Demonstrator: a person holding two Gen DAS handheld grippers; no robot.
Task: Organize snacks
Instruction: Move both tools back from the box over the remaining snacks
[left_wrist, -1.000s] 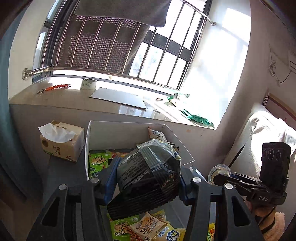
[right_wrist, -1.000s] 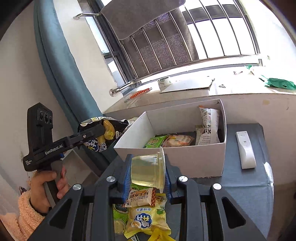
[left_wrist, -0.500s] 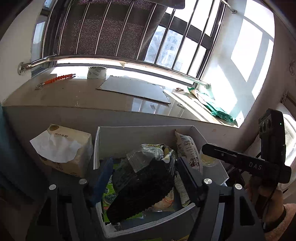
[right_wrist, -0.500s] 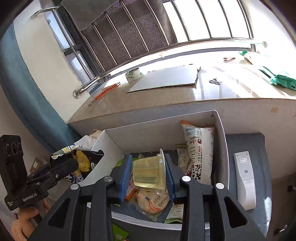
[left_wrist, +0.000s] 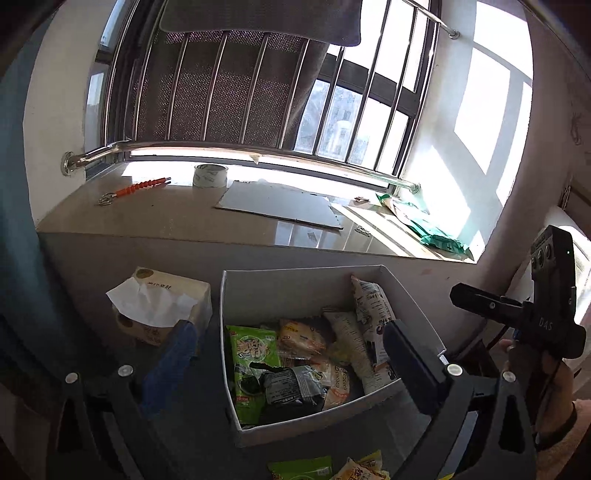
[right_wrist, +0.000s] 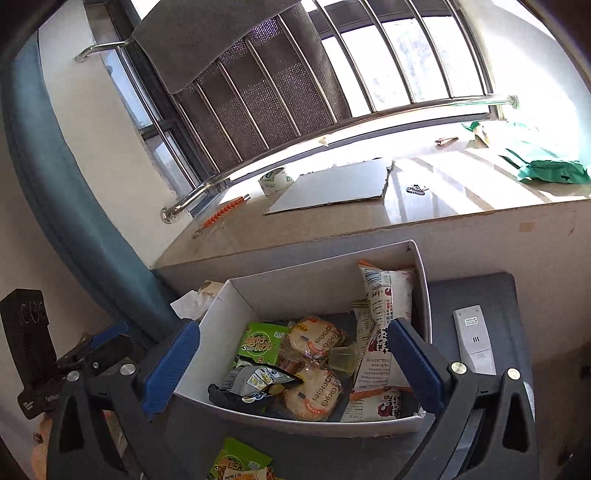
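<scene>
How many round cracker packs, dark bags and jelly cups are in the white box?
Round cracker packs: 2
Dark bags: 1
Jelly cups: 1
Total: 4

Dark bag (left_wrist: 291, 384), jelly cup (right_wrist: 341, 357) now boxed (released)

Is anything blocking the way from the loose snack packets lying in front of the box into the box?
Only the white box's near wall stands between the loose packets and its open top; nothing covers it.
</scene>
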